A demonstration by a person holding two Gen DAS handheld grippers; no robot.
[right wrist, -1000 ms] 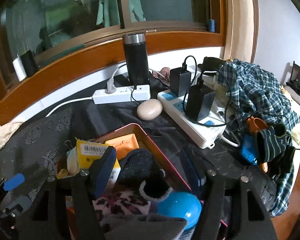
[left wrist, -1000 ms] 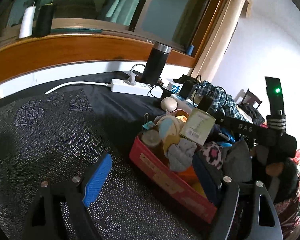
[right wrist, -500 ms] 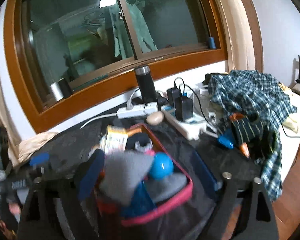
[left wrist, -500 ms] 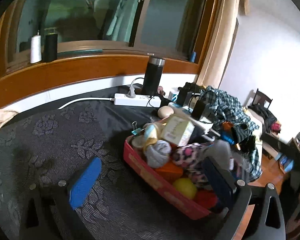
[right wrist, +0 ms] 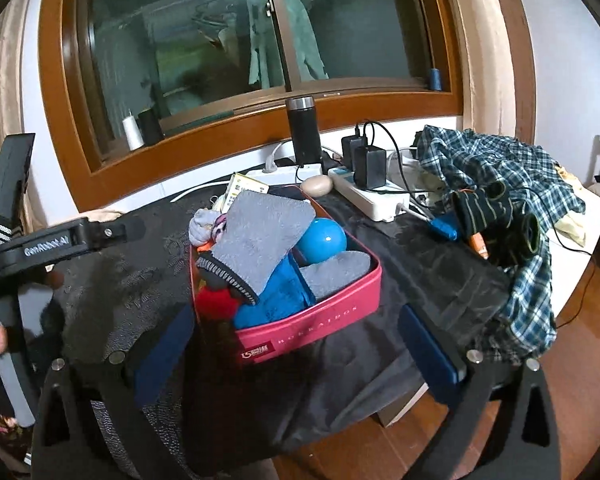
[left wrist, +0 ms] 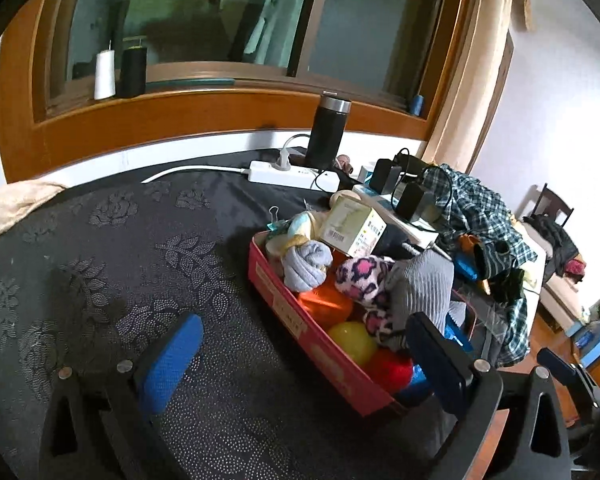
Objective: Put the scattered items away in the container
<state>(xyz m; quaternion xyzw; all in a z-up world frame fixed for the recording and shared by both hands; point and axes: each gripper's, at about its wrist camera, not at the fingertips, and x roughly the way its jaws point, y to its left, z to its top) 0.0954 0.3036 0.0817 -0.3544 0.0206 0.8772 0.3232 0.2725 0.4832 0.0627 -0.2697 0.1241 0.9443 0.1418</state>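
Nearest in the left wrist view, the left gripper (left wrist: 304,356) is at the bottom of the frame with its two blue-padded fingers wide apart and nothing between them. In the right wrist view the right gripper (right wrist: 296,350) is also low in the frame, its jaws spread wide and empty.

Just beyond the grippers, in the middle of both frames, the red container (left wrist: 296,320) (right wrist: 320,340) stands on the dark patterned tablecloth (left wrist: 100,272). It is full above its rim. In the left wrist view I see a yellow ball (left wrist: 352,342), a red ball (left wrist: 392,368), an orange ball (left wrist: 326,302), a leopard-pattern sock (left wrist: 362,276), a rolled grey-blue sock (left wrist: 304,266) and a pale box (left wrist: 354,230) lying tilted on top. In the right wrist view a grey sock (right wrist: 260,240) lies over the pile and a blue ball (right wrist: 322,240) sits beside it.

Farther, right of centre, a white power strip (right wrist: 370,198) carries black chargers (right wrist: 368,162), and a checked shirt (right wrist: 512,184) is heaped at the right side. A beige oval object (right wrist: 317,185) lies just behind the container. Farthest, a black flask (right wrist: 304,130) stands under the wooden window frame (right wrist: 260,120), with a white spool (left wrist: 105,76) and a black spool (left wrist: 133,72) on the sill at upper left.
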